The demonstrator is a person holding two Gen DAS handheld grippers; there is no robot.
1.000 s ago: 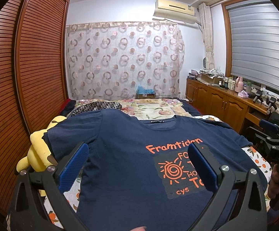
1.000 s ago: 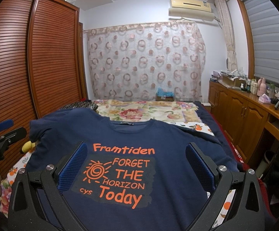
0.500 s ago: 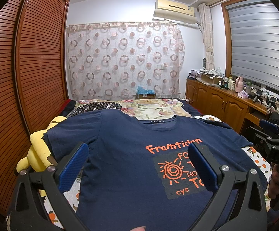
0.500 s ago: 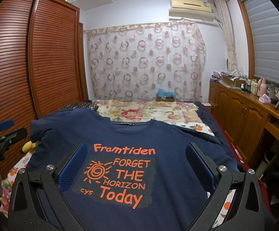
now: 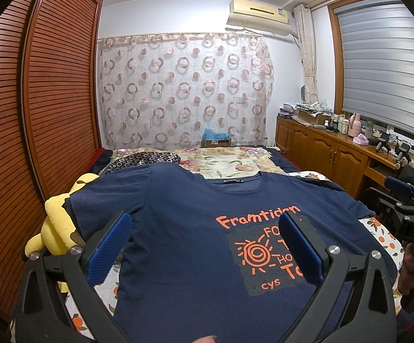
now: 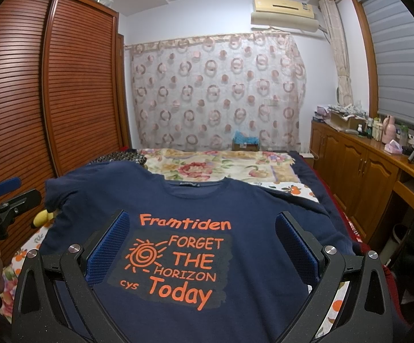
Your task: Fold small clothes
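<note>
- A navy T-shirt point(image 6: 235, 228) with orange print lies spread flat, front up, on the bed point(image 6: 221, 165), collar toward the far curtain point(image 6: 218, 91).
- The left gripper point(image 5: 204, 245) hovers over the shirt's left half, jaws wide apart and holding nothing.
- The right gripper point(image 6: 202, 245) hangs above the printed patch, jaws equally spread, empty.
- A yellow plush toy point(image 5: 58, 223) sits at the bed's left edge, touching the shirt's sleeve, beside the slatted wardrobe point(image 5: 35, 114).
- A patterned dark cushion point(image 5: 141, 158) lies beyond the shoulder.
- A wooden cabinet point(image 6: 358, 177) lines the right wall.
</note>
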